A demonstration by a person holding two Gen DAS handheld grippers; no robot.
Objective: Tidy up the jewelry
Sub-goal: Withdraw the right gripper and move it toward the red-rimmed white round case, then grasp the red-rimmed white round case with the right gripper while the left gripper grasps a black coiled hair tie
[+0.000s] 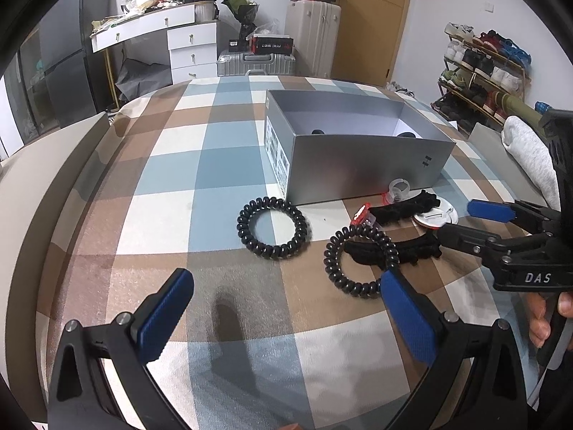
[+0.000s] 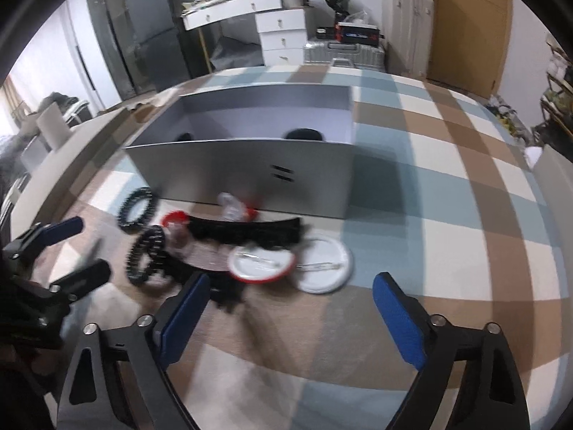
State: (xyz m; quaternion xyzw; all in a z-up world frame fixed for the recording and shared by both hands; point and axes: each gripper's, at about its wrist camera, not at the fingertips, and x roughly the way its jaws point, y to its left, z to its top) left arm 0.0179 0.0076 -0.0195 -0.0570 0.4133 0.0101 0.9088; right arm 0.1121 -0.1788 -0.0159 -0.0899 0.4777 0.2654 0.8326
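A silver open box (image 1: 358, 157) stands on the checked cloth, with dark items at its bottom (image 1: 406, 134). In front of it lie two black spiral hair ties (image 1: 247, 229) (image 1: 331, 265), black hair clips (image 1: 401, 209), a clear ring (image 1: 399, 188), red-rimmed pieces (image 1: 361, 215) and white round badges (image 1: 435, 216). My left gripper (image 1: 286, 308) is open and empty, just short of the hair ties. My right gripper (image 2: 290, 308) is open and empty near the badges (image 2: 324, 267); it also shows in the left wrist view (image 1: 462, 222). The box (image 2: 243, 172) shows blurred in the right view.
The checked cloth (image 1: 172, 186) covers a bed or table with a beige edge at the left. Behind are a white dresser (image 1: 179, 43), suitcases (image 1: 311, 39), a wooden door (image 1: 376, 18) and a shoe rack (image 1: 480, 71). A grey garment (image 1: 530, 154) lies at the right.
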